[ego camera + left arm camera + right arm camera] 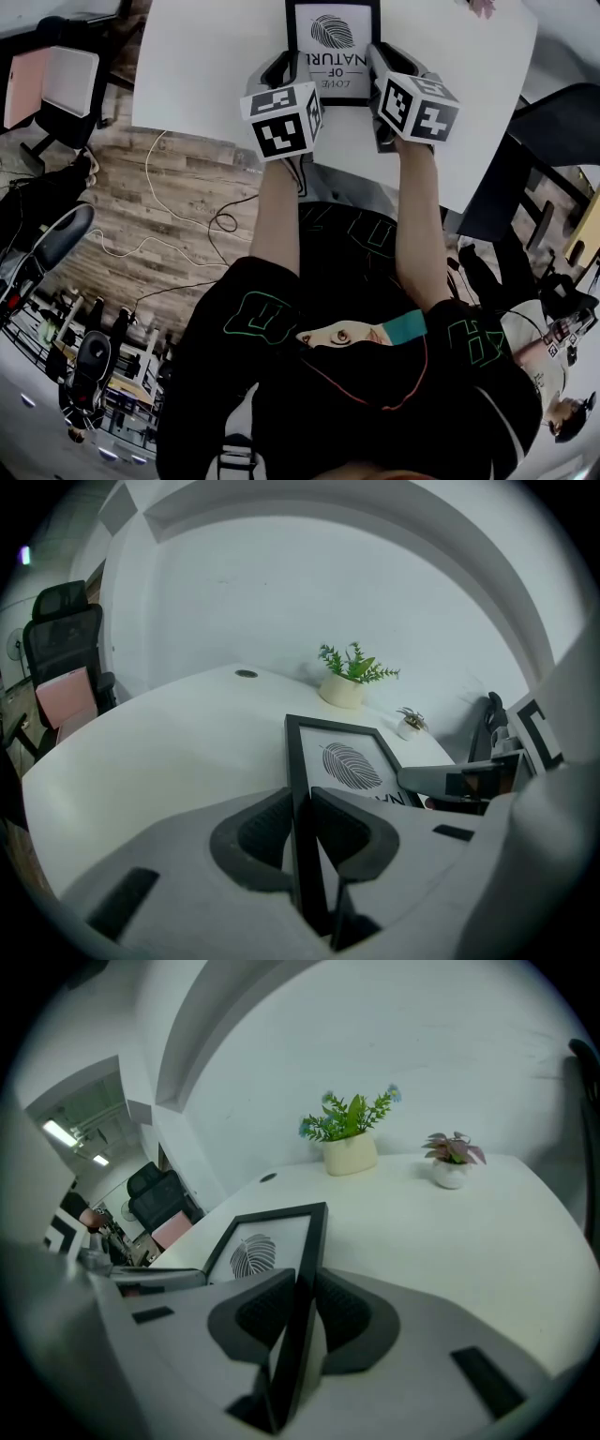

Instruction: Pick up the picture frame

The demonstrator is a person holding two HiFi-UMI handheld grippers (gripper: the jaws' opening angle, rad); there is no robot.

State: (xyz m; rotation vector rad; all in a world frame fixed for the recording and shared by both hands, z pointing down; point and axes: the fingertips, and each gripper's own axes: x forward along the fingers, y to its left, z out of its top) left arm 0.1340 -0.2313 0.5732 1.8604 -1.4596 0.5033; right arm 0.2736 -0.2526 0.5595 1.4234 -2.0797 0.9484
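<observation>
A black picture frame (333, 37) with a leaf print lies flat-faced over the white table (206, 66), directly ahead of me. My left gripper (289, 67) is shut on its left side rail (298, 761), the rail squeezed between both pads (302, 827). My right gripper (375, 61) is shut on the opposite side rail (314, 1232), pads (305, 1312) pressed to it. The leaf print shows in both gripper views (349, 764) (251, 1252). Whether the frame is off the table I cannot tell.
At the table's far edge stand a green plant in a cream pot (349, 679) (349, 1140) and a small potted plant (409, 721) (452, 1160). Office chairs (56, 84) stand at the left and a dark chair (525, 159) at the right. Cables (169, 216) cross the wooden floor.
</observation>
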